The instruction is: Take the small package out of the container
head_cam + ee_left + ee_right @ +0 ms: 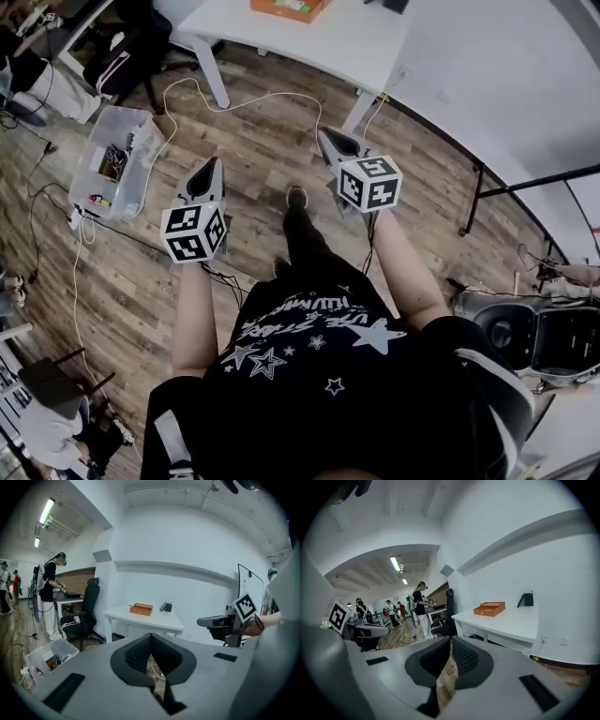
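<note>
Both are held out idle, it seems, because the person stands well short of the white table [319, 47]. The left gripper [150, 635] has its jaws pressed together on nothing, and the right gripper [451, 640] is closed and empty too. The orange container [141, 609] sits on that table, well ahead of both; the small package is unseen, presumably inside

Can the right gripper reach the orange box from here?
Probably not yet: the right gripper hangs over wood floor short of the white table, and the orange box lies further back on it. Nothing blocks the way.
</note>
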Available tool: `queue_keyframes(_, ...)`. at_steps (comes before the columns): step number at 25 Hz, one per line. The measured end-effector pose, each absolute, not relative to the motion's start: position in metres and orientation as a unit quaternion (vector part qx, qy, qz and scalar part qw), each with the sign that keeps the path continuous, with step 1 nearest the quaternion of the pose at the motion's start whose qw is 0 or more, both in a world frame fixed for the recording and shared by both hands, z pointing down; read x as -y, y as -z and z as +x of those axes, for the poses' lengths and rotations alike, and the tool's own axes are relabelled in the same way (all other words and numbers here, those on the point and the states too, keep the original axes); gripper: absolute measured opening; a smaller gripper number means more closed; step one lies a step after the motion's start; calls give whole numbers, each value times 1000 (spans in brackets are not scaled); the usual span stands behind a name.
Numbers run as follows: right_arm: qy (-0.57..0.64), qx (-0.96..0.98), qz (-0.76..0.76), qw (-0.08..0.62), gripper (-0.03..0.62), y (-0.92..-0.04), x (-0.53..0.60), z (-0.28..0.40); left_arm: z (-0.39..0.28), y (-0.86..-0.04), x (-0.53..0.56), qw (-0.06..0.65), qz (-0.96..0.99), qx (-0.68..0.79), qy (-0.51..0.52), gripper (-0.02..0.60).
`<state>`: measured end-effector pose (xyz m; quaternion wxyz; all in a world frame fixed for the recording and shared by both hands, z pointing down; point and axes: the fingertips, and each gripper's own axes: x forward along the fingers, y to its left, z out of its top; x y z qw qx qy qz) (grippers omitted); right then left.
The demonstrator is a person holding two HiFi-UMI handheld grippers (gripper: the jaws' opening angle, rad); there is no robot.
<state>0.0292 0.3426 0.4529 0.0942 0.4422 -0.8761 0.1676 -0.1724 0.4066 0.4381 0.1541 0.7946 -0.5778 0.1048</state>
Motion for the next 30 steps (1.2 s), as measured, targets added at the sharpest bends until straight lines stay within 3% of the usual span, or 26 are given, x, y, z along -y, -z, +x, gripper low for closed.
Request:
queue_keyframes(14,-178,865,464,76,54,-450,-268,34,-175,-436,-331,157,803,565,-107,18)
queue_keyframes(30,-202,862,459,71,55,-454,-20,29,-172,-432,-84,165,806,555,-119,18)
